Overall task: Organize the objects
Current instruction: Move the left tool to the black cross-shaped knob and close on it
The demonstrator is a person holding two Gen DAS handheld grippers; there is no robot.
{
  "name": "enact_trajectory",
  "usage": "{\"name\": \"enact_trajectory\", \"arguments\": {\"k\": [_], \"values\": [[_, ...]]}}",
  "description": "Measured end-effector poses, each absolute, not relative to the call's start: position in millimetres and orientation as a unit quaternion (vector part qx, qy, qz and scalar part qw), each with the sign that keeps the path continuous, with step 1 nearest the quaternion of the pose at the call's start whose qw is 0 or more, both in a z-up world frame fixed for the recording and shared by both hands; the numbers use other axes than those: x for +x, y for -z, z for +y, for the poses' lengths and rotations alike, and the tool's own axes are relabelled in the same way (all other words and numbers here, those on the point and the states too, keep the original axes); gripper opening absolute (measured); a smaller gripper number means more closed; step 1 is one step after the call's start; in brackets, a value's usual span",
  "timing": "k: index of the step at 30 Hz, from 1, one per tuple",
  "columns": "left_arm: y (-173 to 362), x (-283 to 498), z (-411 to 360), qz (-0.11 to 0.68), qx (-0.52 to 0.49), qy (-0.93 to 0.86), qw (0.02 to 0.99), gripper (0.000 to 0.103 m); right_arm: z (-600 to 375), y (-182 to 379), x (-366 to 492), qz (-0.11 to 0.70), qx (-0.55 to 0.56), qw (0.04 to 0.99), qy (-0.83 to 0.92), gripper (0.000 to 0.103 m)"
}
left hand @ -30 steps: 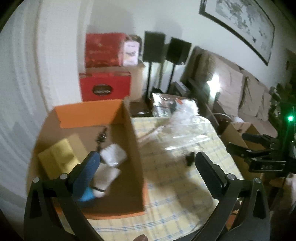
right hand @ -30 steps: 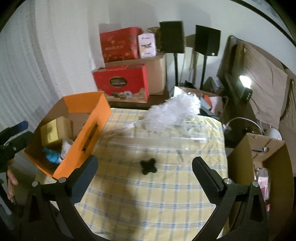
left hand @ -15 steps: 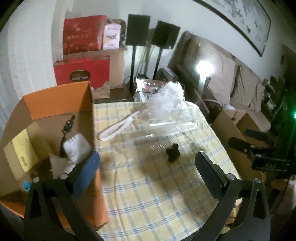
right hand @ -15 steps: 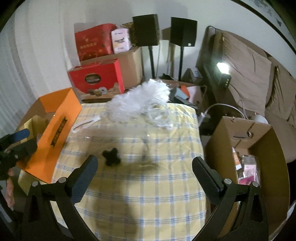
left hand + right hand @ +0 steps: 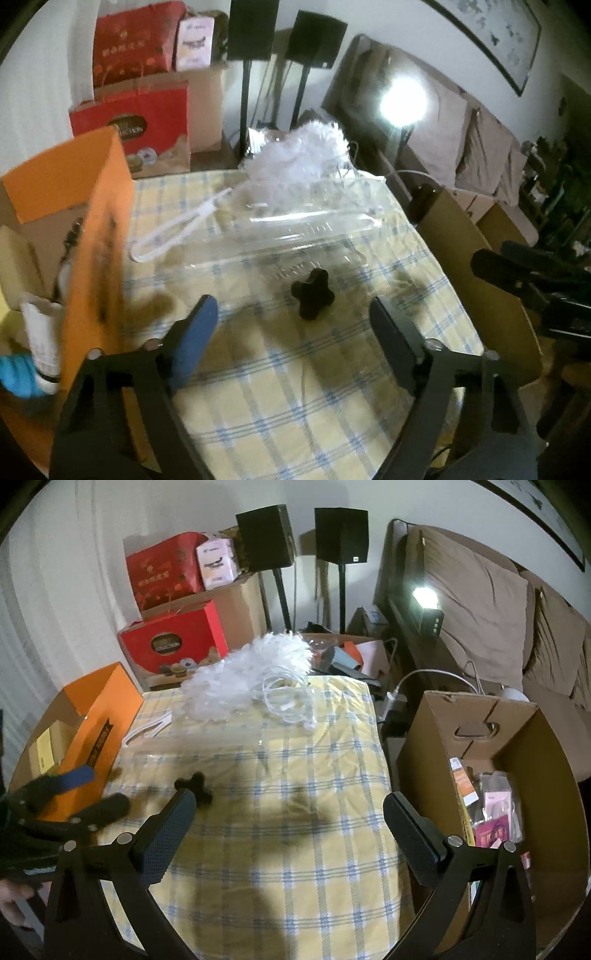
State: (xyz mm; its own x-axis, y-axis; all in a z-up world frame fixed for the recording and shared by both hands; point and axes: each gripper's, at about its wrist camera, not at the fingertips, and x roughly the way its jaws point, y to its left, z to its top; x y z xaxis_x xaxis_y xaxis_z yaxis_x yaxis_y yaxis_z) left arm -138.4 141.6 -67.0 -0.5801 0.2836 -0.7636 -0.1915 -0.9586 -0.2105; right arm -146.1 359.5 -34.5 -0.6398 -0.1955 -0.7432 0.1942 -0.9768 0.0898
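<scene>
Yellow-and-blue checked cloth covers the bench (image 5: pixel 295 387) that fills the lower middle of both wrist views. Nearest the left camera, the left gripper (image 5: pixel 295 332) has its fingers apart with nothing between them; they have just been closing somewhat, and the black cross-shaped knob (image 5: pixel 312 293) lies on the cloth just beyond their tips, untouched. In the right wrist view the right gripper (image 5: pixel 288 816) has its fingers spread wide and empty over bare cloth, with the same knob at the left fingertip's upper edge and the left gripper at the lower left of the frame. Beyond the knob a clear plastic package (image 5: pixel 295 236) lies across the bench, with a white looped handle (image 5: pixel 177 229) to its left and a white feathery duster (image 5: pixel 251 679) at the far edge. An open orange box (image 5: pixel 96 236) stands at the left of the frame, holding small items. A brown cardboard box (image 5: pixel 480 738) stands at the right, off the bench. Farthest back, red gift boxes (image 5: pixel 173 642) and two black speakers (image 5: pixel 303 535) line the wall
</scene>
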Motion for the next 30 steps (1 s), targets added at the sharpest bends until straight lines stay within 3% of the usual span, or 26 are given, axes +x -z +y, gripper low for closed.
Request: {"name": "enact_trajectory", "arguments": {"k": [5,16,18,22,24,30], "values": [[83.4,-148.2,153.9,-0.057,-0.456,-0.881,0.116,0.064,364.3,39.4,-149.5,-0.009,0.411,0.107,0.905,0.102],[111.4,-173.0,178.2,-0.062,-0.483,-0.868,0.099,0.052,373.2,52.6,-157.5,-0.027,0.419,0.109,0.901,0.102],[116.3,-174.7,179.5,-0.057,-0.486,-0.867,0.095,0.04,374.4,53.2,-159.4,-0.025,0.42,0.109,0.901,0.102],[119.3,-173.6,178.9,-0.06,-0.481,-0.869,0.1,0.032,375.5,53.1,-163.1,-0.026,0.42,0.11,0.901,0.102],[117.8,-172.4,176.9,-0.065,-0.475,-0.871,0.107,0.023,375.7,53.0,-165.4,-0.029,0.419,0.112,0.901,0.102],[110.4,-162.9,170.4,-0.067,-0.475,-0.868,0.127,0.021,372.1,48.3,-172.0,-0.034,0.417,0.124,0.9,0.101]]}}
